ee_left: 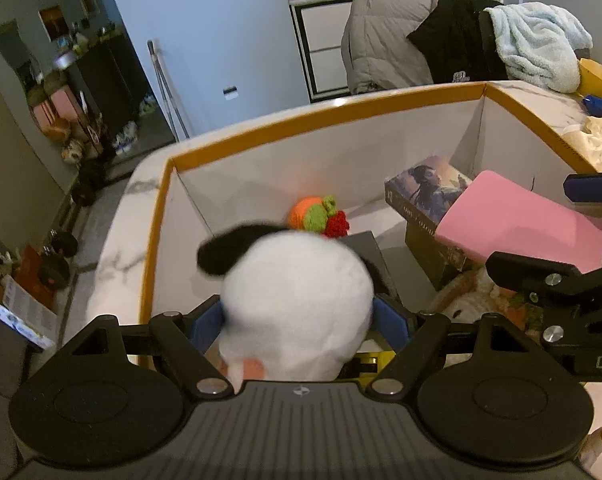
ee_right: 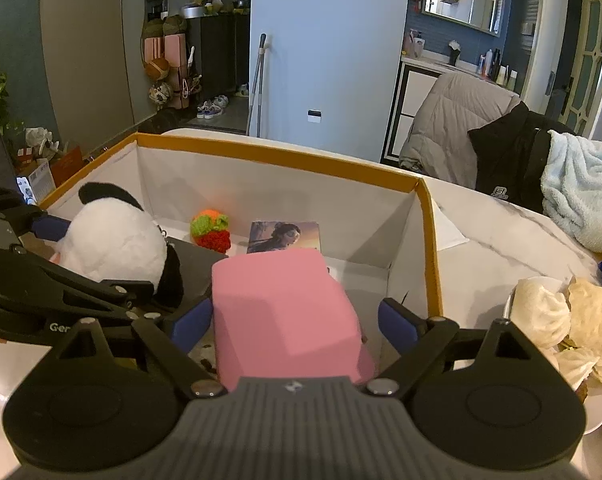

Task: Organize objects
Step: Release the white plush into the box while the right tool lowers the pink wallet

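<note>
A white cardboard box with an orange rim (ee_left: 321, 120) (ee_right: 281, 156) stands on the marble table. A white panda plush with black ears (ee_left: 297, 300) (ee_right: 113, 248), blurred, sits between the blue pads of my left gripper (ee_left: 299, 324) over the box's left part; the jaws stand wide and look open. A pink block (ee_right: 285, 312) (ee_left: 517, 216) lies between the pads of my right gripper (ee_right: 295, 326), with a gap showing at the right pad. Inside the box lie a crochet ball in orange, green and red (ee_left: 317, 216) (ee_right: 213, 230) and a book (ee_left: 425, 188) (ee_right: 285, 236).
A dark box (ee_left: 375, 256) and an orange-white plush (ee_left: 473, 300) lie low in the box. To the right on the table (ee_right: 501, 232) sits a plate (ee_right: 599, 412) of crumpled paper. Chairs draped with jackets and a blue towel (ee_right: 581, 192) stand behind.
</note>
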### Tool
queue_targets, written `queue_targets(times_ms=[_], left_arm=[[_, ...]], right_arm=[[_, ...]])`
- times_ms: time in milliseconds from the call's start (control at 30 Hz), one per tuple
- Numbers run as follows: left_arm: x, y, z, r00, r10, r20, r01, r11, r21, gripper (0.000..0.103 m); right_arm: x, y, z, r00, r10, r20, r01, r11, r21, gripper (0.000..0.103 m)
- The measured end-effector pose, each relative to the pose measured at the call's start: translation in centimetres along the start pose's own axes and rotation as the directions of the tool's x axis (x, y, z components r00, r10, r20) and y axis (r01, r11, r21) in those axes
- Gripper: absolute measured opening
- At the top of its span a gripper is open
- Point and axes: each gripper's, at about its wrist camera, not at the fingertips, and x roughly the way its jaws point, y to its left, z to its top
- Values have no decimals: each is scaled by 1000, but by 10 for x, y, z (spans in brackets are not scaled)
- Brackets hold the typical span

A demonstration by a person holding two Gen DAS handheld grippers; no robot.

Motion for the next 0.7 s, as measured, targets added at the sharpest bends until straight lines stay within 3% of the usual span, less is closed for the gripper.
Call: queue_targets(times_ms=[700], left_arm=[[-43, -7, -9, 995, 21, 101, -22, 1000, 8, 94]], right_arm=[[-41, 4, -15, 998, 4, 56, -4, 1000, 8, 93]])
